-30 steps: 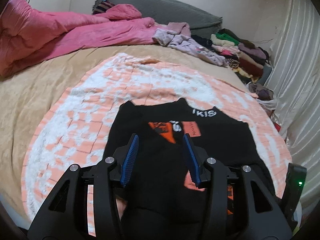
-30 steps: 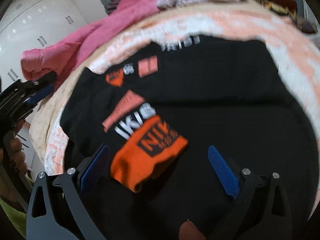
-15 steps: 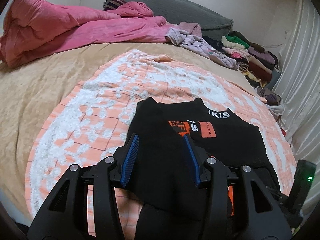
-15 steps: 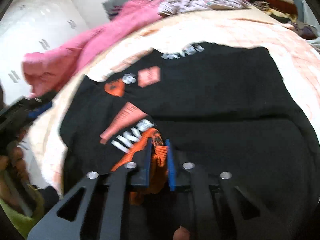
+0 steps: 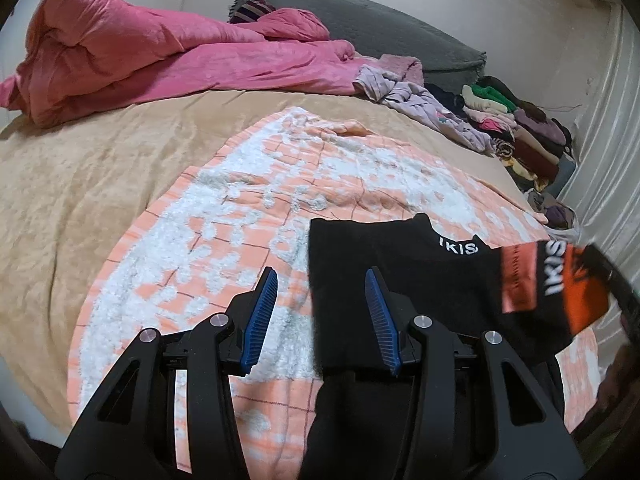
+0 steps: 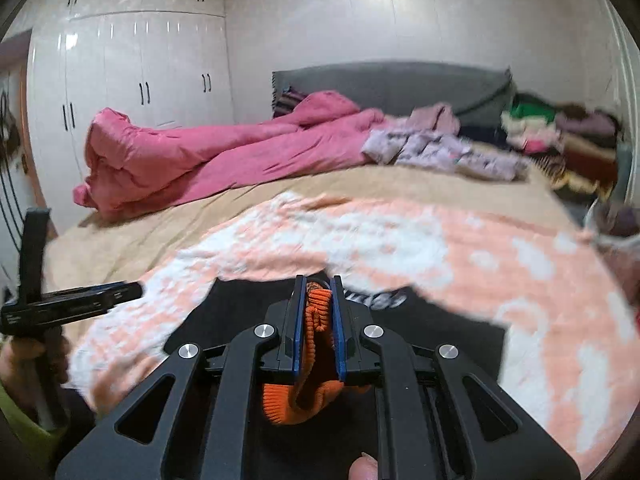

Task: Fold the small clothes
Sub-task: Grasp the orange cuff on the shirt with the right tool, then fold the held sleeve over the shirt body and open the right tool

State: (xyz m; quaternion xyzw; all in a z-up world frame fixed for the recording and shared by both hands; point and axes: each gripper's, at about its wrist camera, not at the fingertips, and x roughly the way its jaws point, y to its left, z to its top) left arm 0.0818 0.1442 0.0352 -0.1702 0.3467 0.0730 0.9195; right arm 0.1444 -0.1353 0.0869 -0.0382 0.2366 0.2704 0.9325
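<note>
Our right gripper (image 6: 317, 320) jaws have just closed, pinching the ribbed orange cuff (image 6: 318, 322) of the soft black sweater (image 5: 404, 276). Our left gripper (image 5: 320, 316) jaws stand open above the fluffy peach-and-white blanket (image 5: 248, 216).

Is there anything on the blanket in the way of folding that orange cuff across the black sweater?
Nothing visible. The right gripper is shut on the orange cuff, and the black sweater lies bare on the peach blanket.

Item count: 2 grippers, the left gripper (image 5: 322, 320) and the right gripper (image 6: 317, 322); 1 black garment (image 5: 420, 280); 1 orange-and-white blanket (image 5: 240, 220); 1 pink duvet (image 5: 160, 56); 1 grey headboard (image 5: 380, 28); 1 stack of clothes (image 5: 520, 132).
</note>
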